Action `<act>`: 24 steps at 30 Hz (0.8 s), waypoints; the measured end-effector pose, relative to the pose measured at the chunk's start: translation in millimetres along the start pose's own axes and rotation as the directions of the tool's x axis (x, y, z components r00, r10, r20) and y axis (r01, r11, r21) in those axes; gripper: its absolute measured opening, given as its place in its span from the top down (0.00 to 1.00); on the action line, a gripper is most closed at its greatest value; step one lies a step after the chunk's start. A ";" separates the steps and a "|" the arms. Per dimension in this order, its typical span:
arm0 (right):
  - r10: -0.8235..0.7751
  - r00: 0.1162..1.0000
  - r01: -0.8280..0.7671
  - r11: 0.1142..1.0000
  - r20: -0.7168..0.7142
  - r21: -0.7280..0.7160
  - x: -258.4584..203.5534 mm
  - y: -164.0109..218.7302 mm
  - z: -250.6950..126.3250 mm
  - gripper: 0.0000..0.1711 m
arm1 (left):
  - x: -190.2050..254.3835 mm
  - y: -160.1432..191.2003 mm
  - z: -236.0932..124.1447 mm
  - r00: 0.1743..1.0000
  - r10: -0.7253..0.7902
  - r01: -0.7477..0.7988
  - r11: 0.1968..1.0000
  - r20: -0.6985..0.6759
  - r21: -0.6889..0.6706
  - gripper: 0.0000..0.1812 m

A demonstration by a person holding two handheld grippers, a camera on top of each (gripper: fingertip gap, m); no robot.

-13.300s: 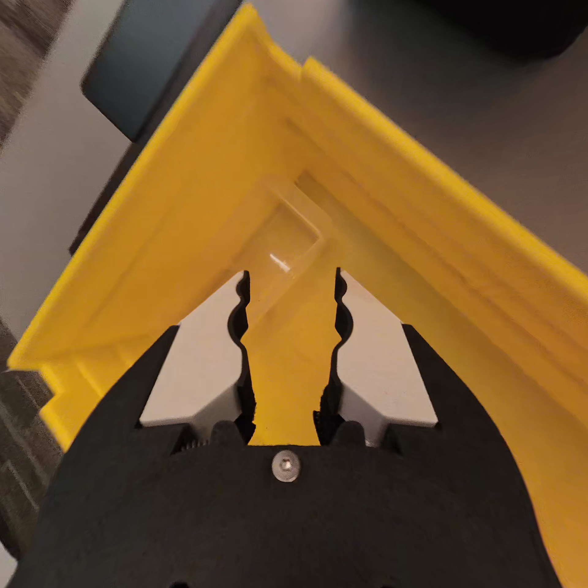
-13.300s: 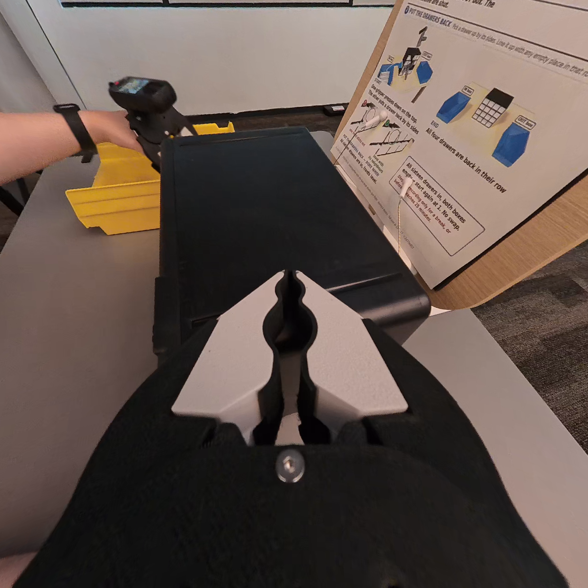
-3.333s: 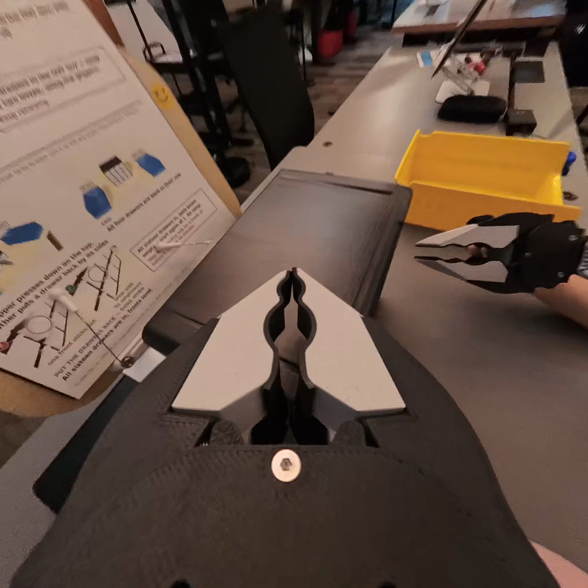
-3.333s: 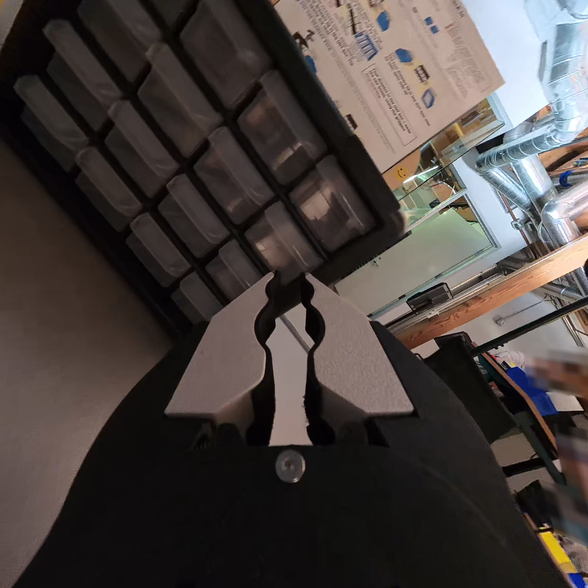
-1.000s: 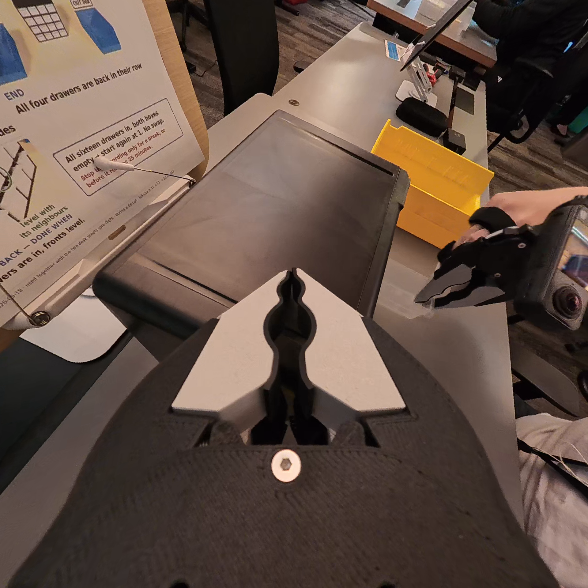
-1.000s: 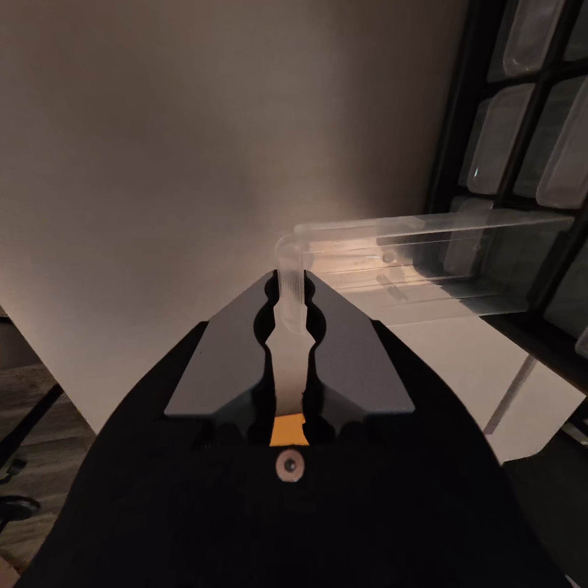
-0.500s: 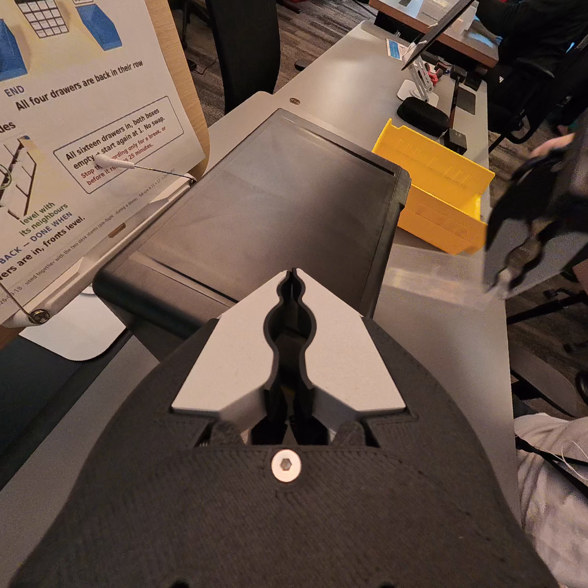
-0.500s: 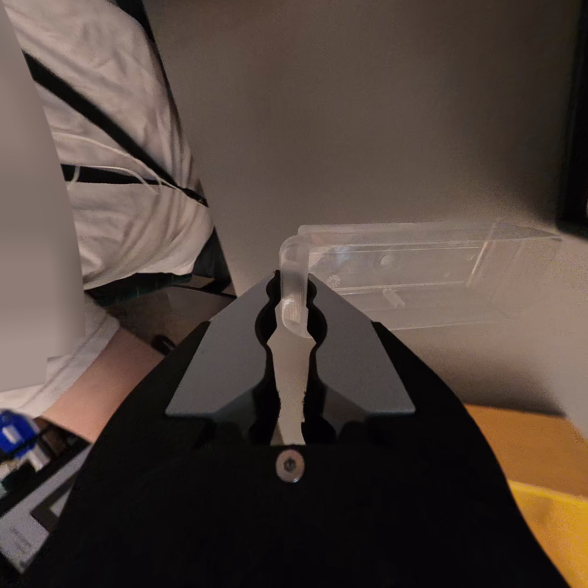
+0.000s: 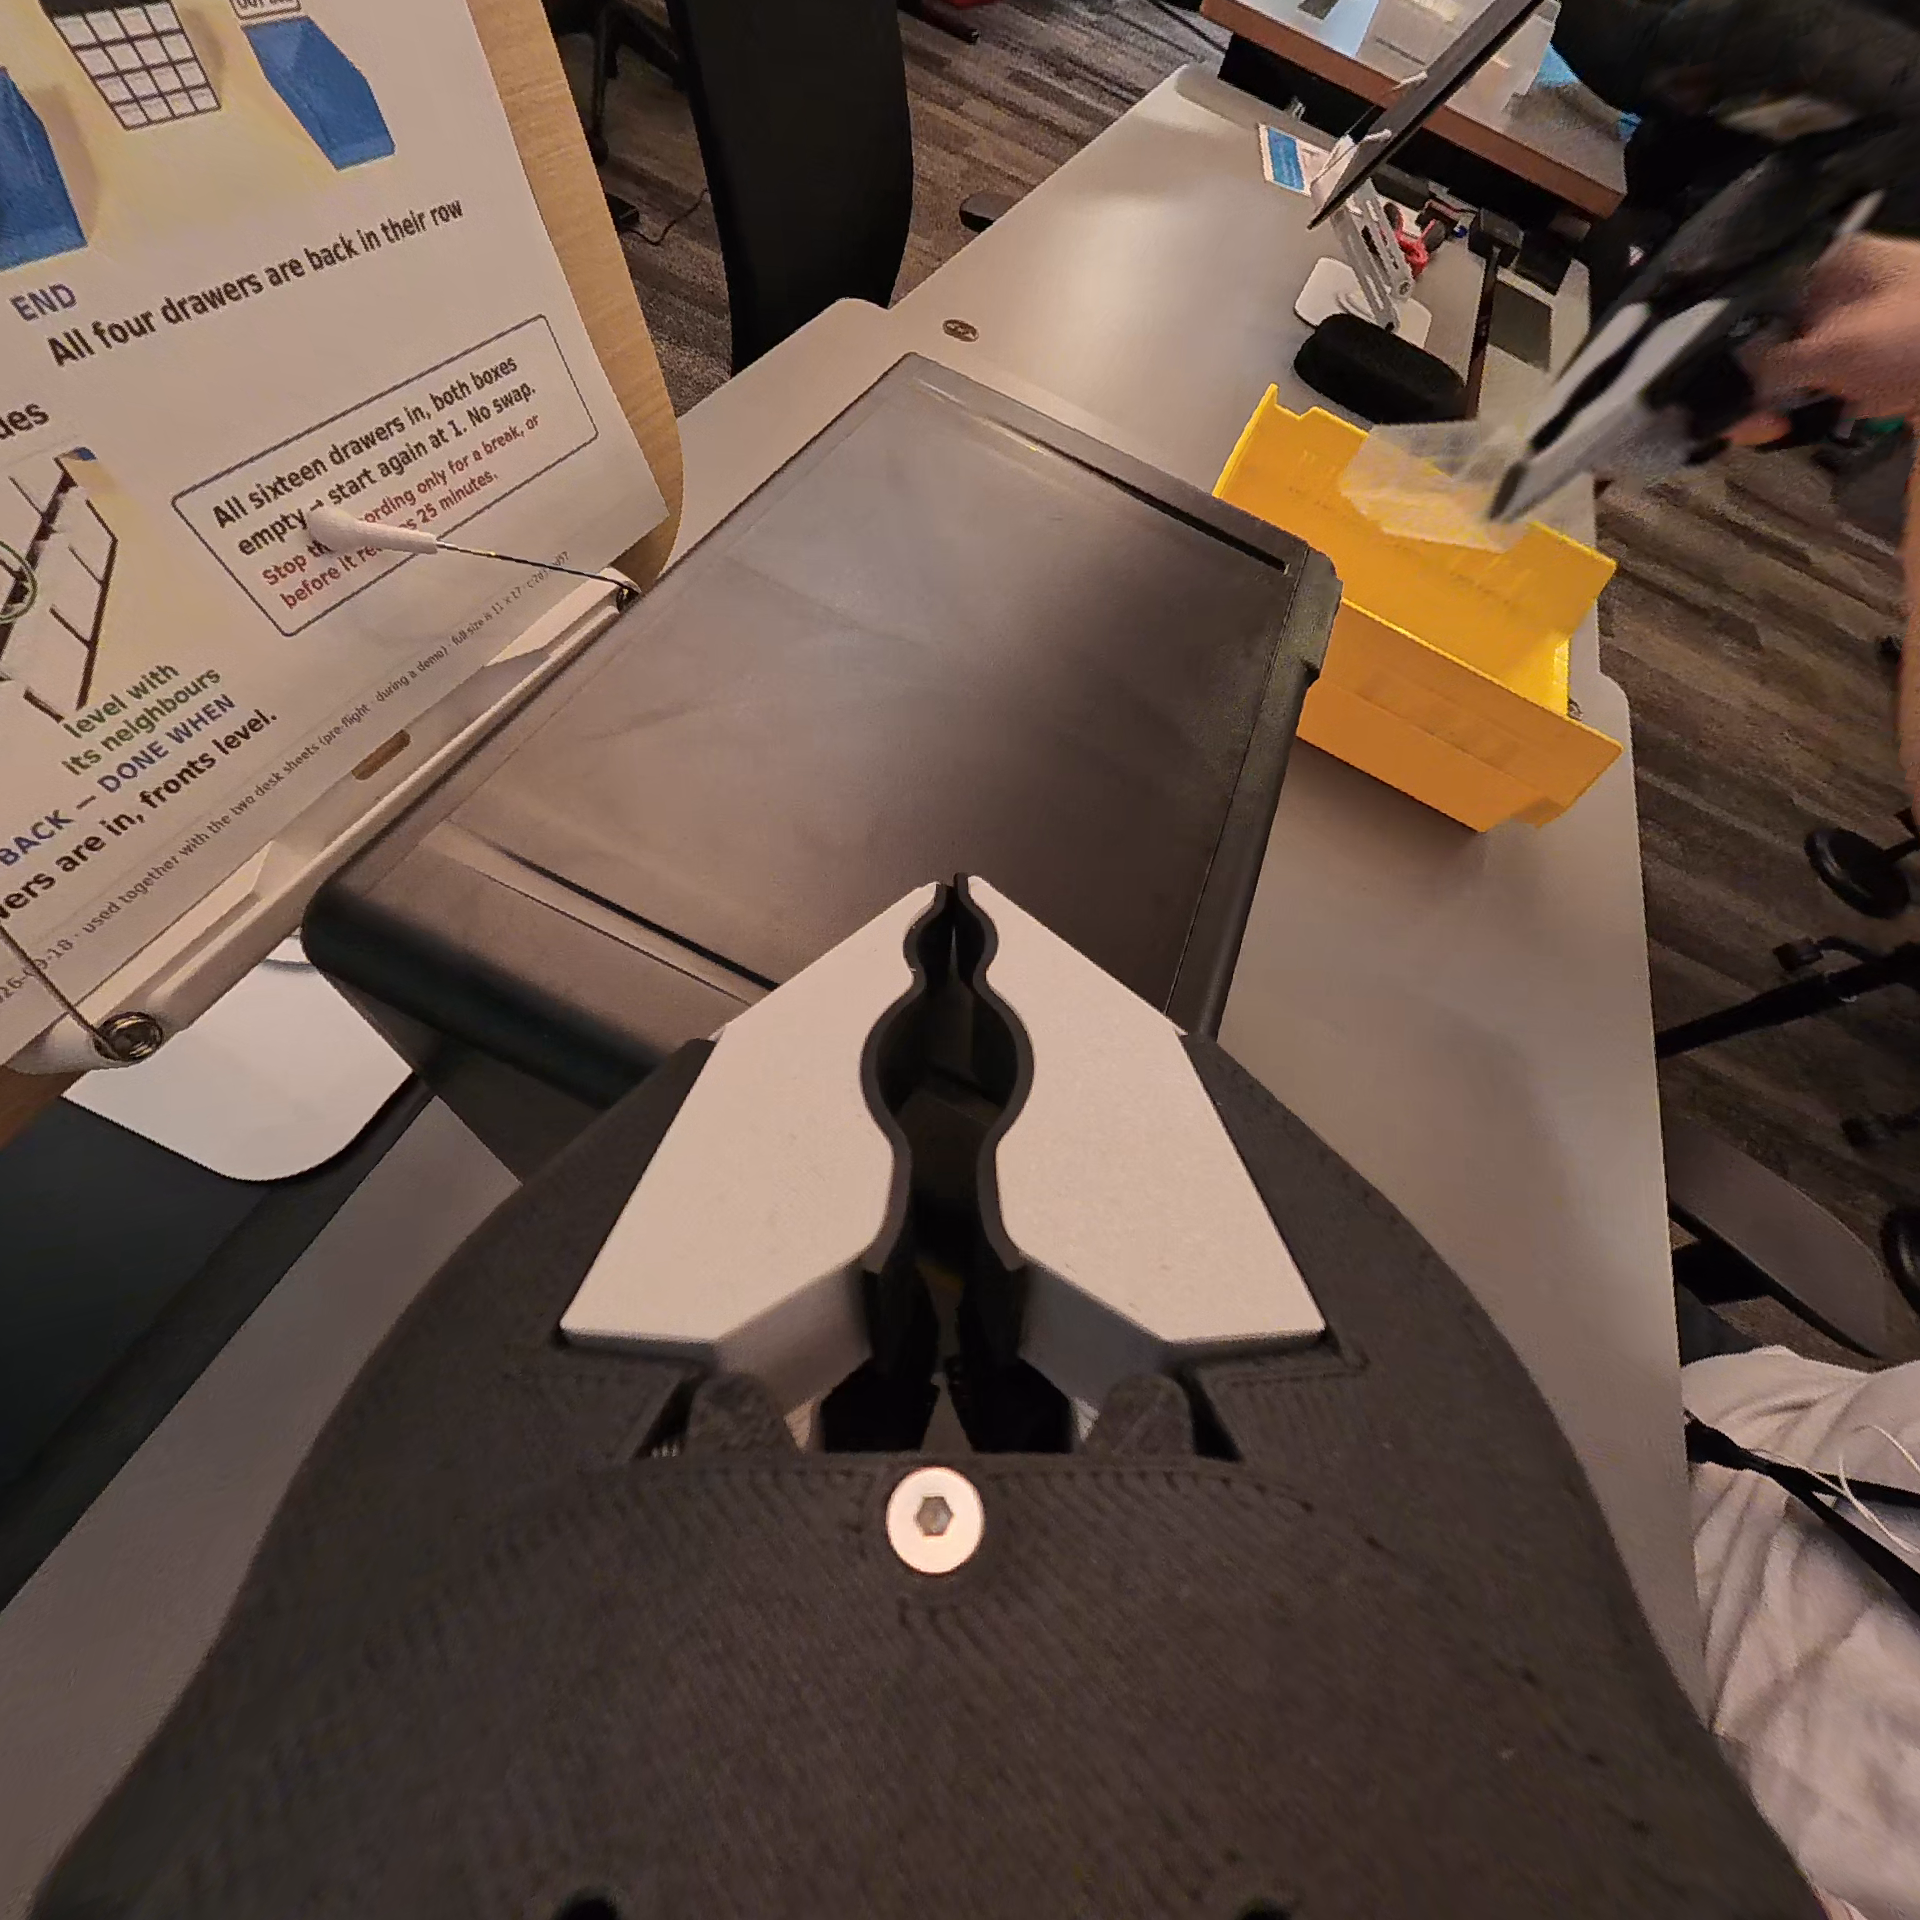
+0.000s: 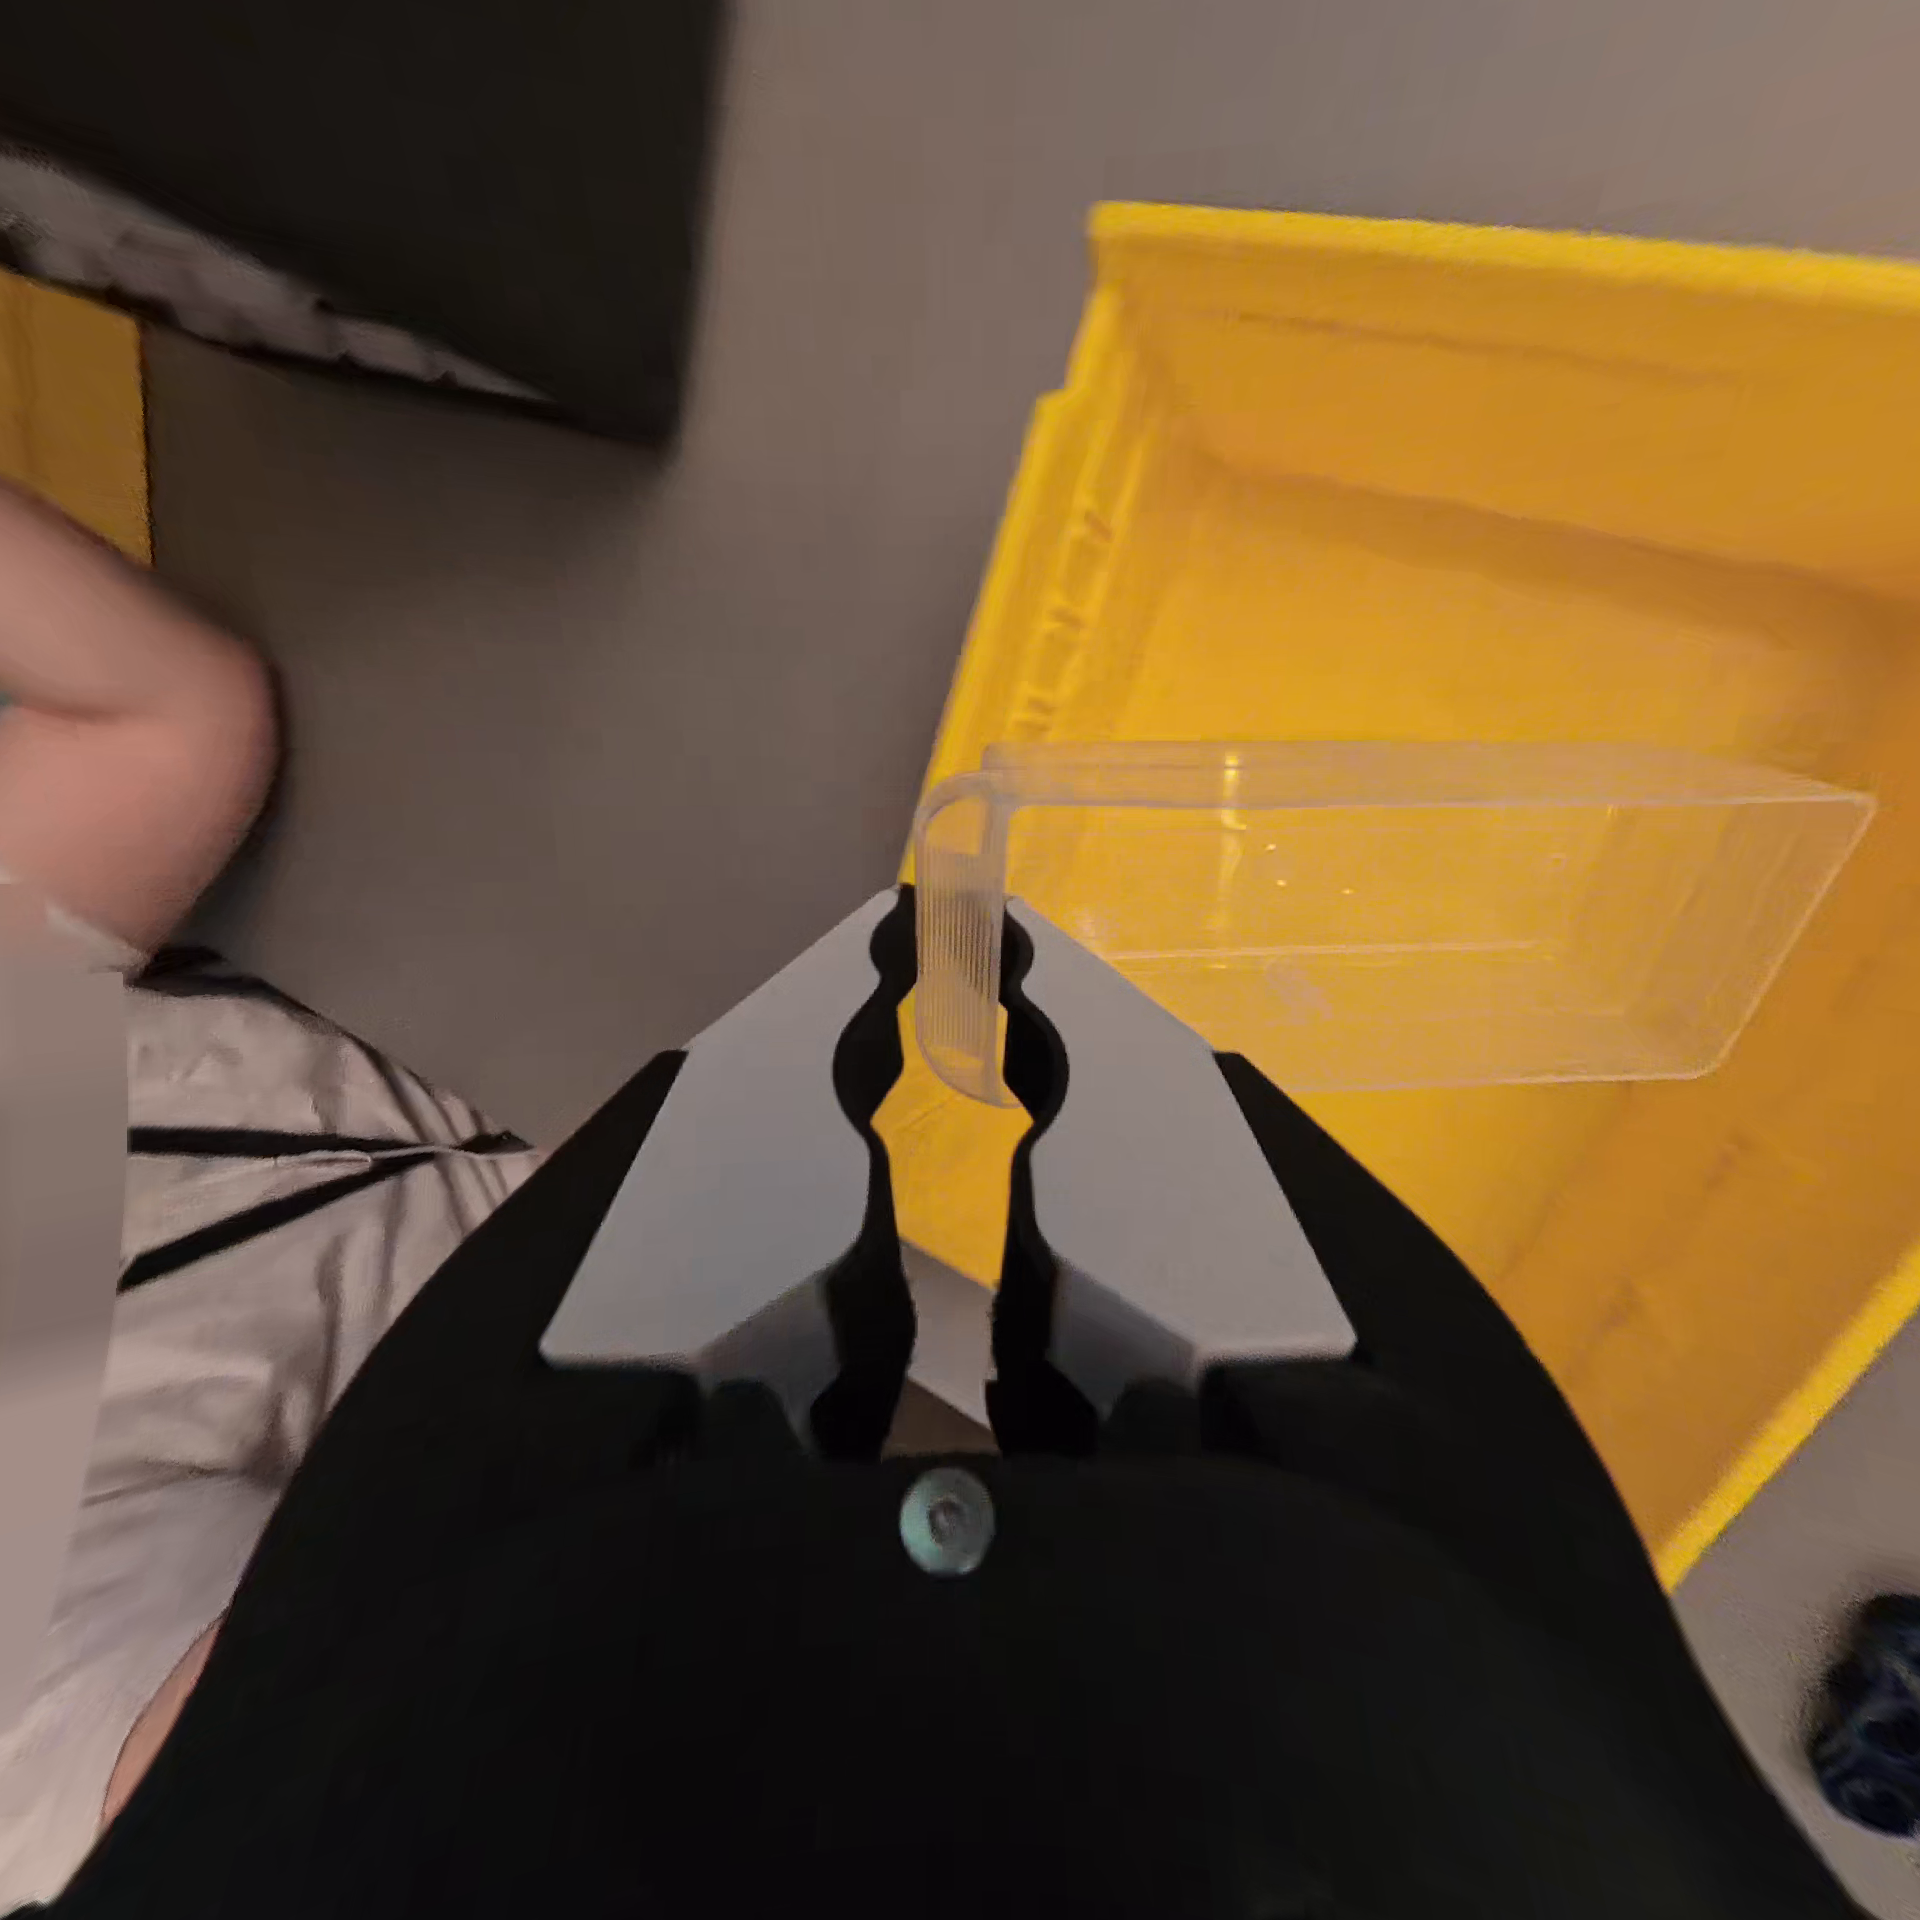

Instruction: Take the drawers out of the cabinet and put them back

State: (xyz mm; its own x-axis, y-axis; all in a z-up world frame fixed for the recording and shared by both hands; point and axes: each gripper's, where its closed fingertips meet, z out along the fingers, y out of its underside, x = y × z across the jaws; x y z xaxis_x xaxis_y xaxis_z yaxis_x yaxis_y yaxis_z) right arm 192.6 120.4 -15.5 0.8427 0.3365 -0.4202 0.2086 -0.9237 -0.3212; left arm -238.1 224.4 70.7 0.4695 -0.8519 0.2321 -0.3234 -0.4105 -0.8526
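My right gripper (image 10: 958,935) is shut on the pull tab of a clear plastic drawer (image 10: 1434,914) and holds it in the air over the open yellow bin (image 10: 1558,436). The left wrist view shows that same gripper (image 9: 1527,488) and drawer (image 9: 1423,488), blurred, above the yellow bin (image 9: 1455,707). My left gripper (image 9: 954,896) is shut and empty, resting over the near end of the black cabinet top (image 9: 883,644). The cabinet's drawer fronts are hidden from both views.
A white instruction sheet on a stand (image 9: 208,395) rises left of the cabinet. The grey table (image 9: 1434,1039) runs on past the bin to a black pouch (image 9: 1371,364) and a small stand (image 9: 1361,249). A person's light clothing (image 9: 1808,1558) is at the right edge. My hands' fingertips stand some 45 cm from each other.
My right gripper has pulled the clear drawer out of the cabinet and carried it up and away to above the yellow bin. My left gripper has not moved.
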 end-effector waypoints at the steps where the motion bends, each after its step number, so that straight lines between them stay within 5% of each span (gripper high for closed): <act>1: 0.024 1.000 -0.024 1.000 0.016 0.000 9.2 -1.3 9.4 0.94 | -0.1 -0.1 0.1 1.000 -0.001 0.001 1.000 0.000 0.000 1.00; 11: 0.045 0.990 -0.052 0.997 -0.133 -0.053 62.1 -21.7 78.6 0.93 | -0.5 0.3 0.3 1.000 -0.004 0.004 1.000 0.006 -0.006 1.00; 24: 0.098 0.976 -0.111 0.992 -0.193 -0.056 75.5 -32.6 112.3 0.88 | -0.3 0.3 0.2 1.000 -0.006 0.006 1.000 0.004 -0.003 1.00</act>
State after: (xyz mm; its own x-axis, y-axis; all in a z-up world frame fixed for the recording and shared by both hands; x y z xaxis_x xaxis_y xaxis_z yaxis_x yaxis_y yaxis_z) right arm 193.8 196.5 -132.1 0.9391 0.2023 -0.2779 0.1411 -0.9641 -0.2249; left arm -238.2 224.6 70.3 0.4749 -0.8482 0.2348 -0.3232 -0.4162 -0.8499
